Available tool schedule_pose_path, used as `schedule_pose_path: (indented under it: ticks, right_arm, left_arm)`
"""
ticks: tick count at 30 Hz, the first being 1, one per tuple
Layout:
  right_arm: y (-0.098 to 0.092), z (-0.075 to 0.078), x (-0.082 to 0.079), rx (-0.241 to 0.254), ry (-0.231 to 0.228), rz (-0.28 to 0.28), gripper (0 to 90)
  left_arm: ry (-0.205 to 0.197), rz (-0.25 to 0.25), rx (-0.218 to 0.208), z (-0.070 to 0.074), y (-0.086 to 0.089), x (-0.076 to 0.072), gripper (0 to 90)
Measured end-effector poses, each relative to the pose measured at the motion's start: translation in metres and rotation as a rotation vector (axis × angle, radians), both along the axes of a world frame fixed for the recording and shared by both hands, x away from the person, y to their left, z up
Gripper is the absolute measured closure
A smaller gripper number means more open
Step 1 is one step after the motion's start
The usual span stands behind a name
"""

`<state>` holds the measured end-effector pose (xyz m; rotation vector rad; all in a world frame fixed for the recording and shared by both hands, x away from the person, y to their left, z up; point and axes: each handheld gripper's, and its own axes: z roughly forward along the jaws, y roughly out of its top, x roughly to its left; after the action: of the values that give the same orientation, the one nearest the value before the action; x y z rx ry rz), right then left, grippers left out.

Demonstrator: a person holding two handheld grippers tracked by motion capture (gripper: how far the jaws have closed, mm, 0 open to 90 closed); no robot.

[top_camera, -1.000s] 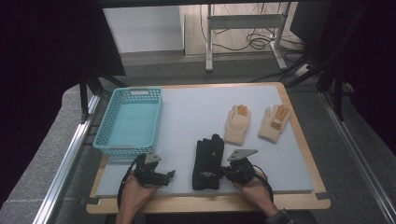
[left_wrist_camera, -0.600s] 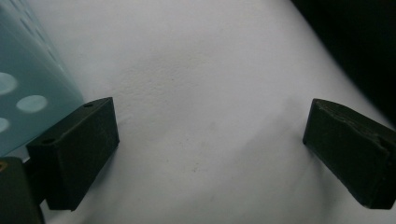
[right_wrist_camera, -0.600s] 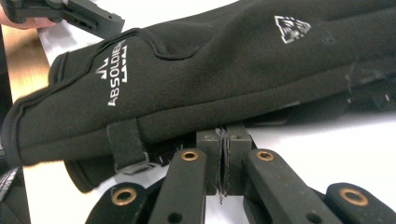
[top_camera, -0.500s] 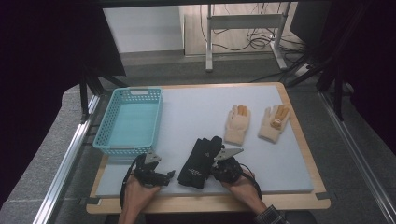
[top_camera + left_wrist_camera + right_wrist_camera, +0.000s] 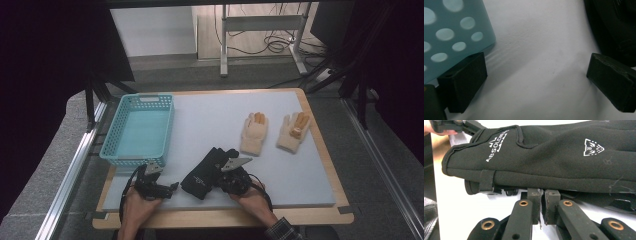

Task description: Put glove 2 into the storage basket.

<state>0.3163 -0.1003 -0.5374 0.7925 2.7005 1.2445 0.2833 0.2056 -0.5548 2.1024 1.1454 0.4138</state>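
Black glove [image 5: 554, 157] lies pinched by its edge in the right gripper [image 5: 542, 206]; left gripper [image 5: 536, 82], jaws wide, rests low beside the basket [image 5: 451, 32].

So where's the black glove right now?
In the high view the black glove lies near the table's front edge, between the two grippers, right of the basket; the right gripper pinches its edge.

black glove [image 5: 206, 171] with white logo print; turquoise basket [image 5: 138, 131] with round holes; two cream gloves [image 5: 254, 132] with orange fingertips
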Motion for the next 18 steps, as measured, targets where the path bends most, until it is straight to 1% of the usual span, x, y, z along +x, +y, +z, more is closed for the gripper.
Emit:
schedule_pose_path:
  ticks: [3,5,6,8,10,12,15,16,18]
  right_arm:
    - [-0.007,0.003,-0.002,-0.003,-0.015,-0.009,81.2]
    - [-0.014,0.006,-0.001,0.001,-0.026,-0.022,79.9]
    - [-0.019,0.008,-0.001,0.001,-0.029,-0.031,78.1]
    - [-0.03,0.011,0.001,-0.01,-0.058,-0.064,74.0]
    - [-0.04,0.014,0.003,-0.007,-0.07,-0.091,70.3]
    - [-0.054,0.018,0.006,-0.004,-0.089,-0.133,64.5]
    - [-0.071,0.021,0.009,-0.007,-0.11,-0.18,54.0]
    - [-0.079,0.022,0.011,-0.009,-0.117,-0.203,50.5]
    - [-0.09,0.023,0.014,-0.014,-0.127,-0.234,45.0]
  left_arm:
    - [-0.004,0.005,-0.004,-0.001,0.0,-0.001,2.7]
    - [-0.007,0.008,-0.005,-0.001,0.0,-0.001,2.6]
    - [-0.008,0.009,-0.006,-0.001,-0.001,-0.001,2.5]
    - [-0.009,0.012,-0.006,-0.001,-0.001,-0.001,2.4]
    - [-0.009,0.013,-0.007,-0.001,-0.001,-0.002,2.4]
    - [-0.009,0.014,-0.007,-0.001,-0.001,-0.002,2.4]
    - [-0.011,0.015,-0.011,-0.002,-0.001,-0.002,2.4]
    - [-0.012,0.016,-0.012,-0.002,-0.001,-0.002,2.4]
    - [-0.013,0.017,-0.012,-0.002,-0.001,-0.002,2.4]
